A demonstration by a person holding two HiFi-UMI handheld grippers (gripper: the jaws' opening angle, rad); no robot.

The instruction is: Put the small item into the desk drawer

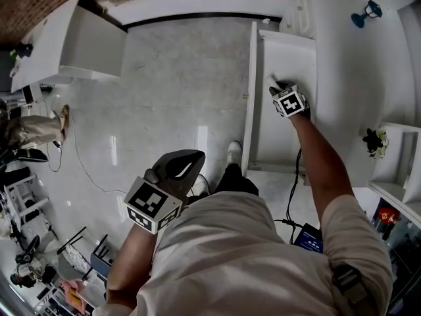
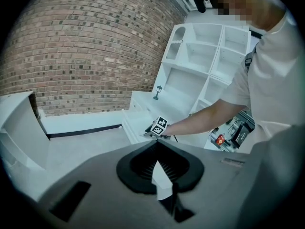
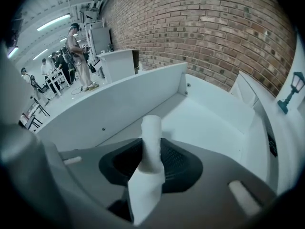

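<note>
Right gripper (image 3: 153, 152): jaws pressed onto the small white item (image 3: 152, 130), a pale roll-shaped piece standing up out of the dark pads. From the head view, the right gripper (image 1: 276, 84) is reached forward at arm's length, with its marker cube (image 1: 290, 102) facing up. It is over the open desk drawer (image 1: 284, 137).

Item location: pinched in the right jaws above the drawer floor (image 3: 209, 123), not resting on it. The drawer's side wall (image 3: 119, 104) lies to the left in the right gripper view. Whether the item touches any drawer surface: cannot tell.

Left gripper (image 2: 156, 149): jaws together. A pale sliver shows between the pads, but I cannot identify it. In the head view the left gripper (image 1: 186, 164) is held low by the person's body, over the pale floor (image 1: 171, 91), well apart from the drawer.

Surroundings: white desk top (image 1: 348, 78) to the right of the drawer, with a small blue lamp figurine (image 1: 366, 14) on it. Brick wall (image 3: 214, 27) behind the desk.
</note>
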